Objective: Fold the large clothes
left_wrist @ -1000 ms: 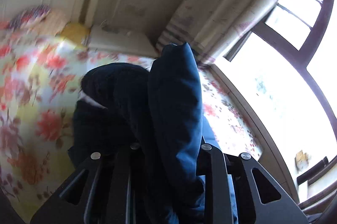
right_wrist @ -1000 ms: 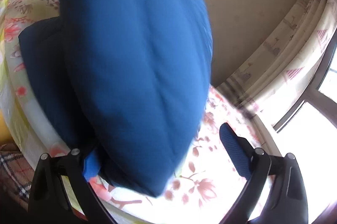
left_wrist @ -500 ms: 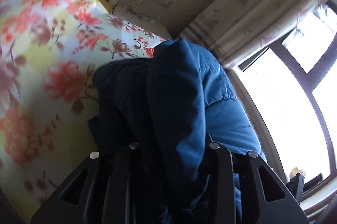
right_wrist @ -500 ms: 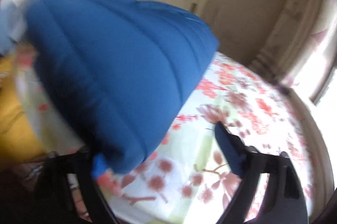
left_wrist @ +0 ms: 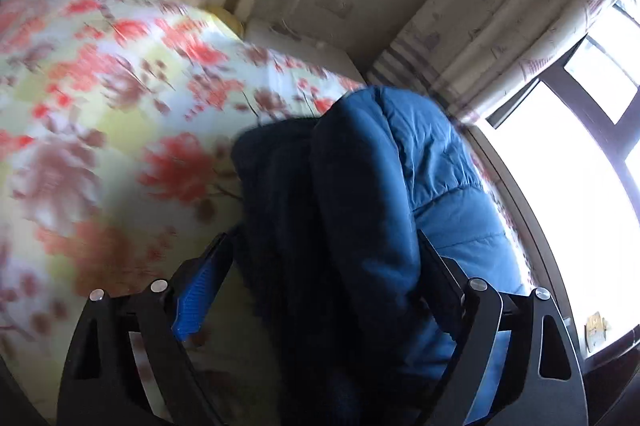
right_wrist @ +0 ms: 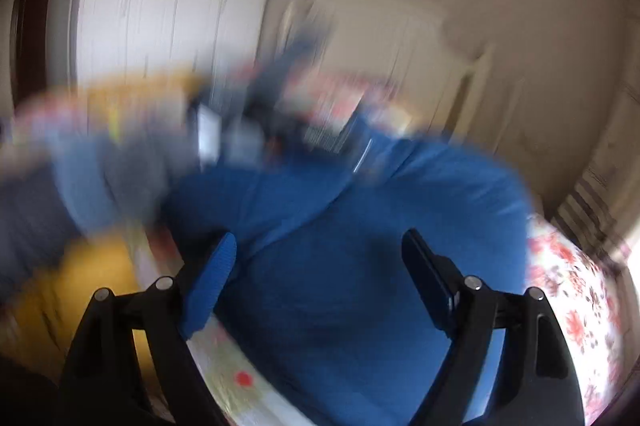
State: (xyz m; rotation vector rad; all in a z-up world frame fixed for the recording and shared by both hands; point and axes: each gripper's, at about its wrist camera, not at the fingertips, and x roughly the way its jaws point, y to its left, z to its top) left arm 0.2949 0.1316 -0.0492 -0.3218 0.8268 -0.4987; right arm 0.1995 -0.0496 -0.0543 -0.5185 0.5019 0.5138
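A: Jacket (left_wrist: 400, 185) first — where does it lie, and how far along is the folding?

B: It lies on the bed (left_wrist: 120, 145), a puffy blue one, on the right side next to the window (left_wrist: 580, 185). One thick fold of it stands up between the fingers of the left gripper (left_wrist: 324, 262), so I judge at least one fold-over is made. Blur hides the whole outline, so whether it is a tidy packet I cannot tell.

A: And the grippers?

B: The left gripper's jaws have just been opening and now stand wide; the fold sits between them, against the right finger but clear of the left pad, so it looks let go. The right gripper (right_wrist: 320, 258) has also just been opening its jaws a little, and hangs above the blue cloth with nothing clamped.

A: Which way does it run?

B: In the left view its long axis seems to run from near to far, towards the curtain (left_wrist: 500, 25). Which end is the collar I cannot tell.

A: Left to do?

B: Probably another fold and some smoothing.
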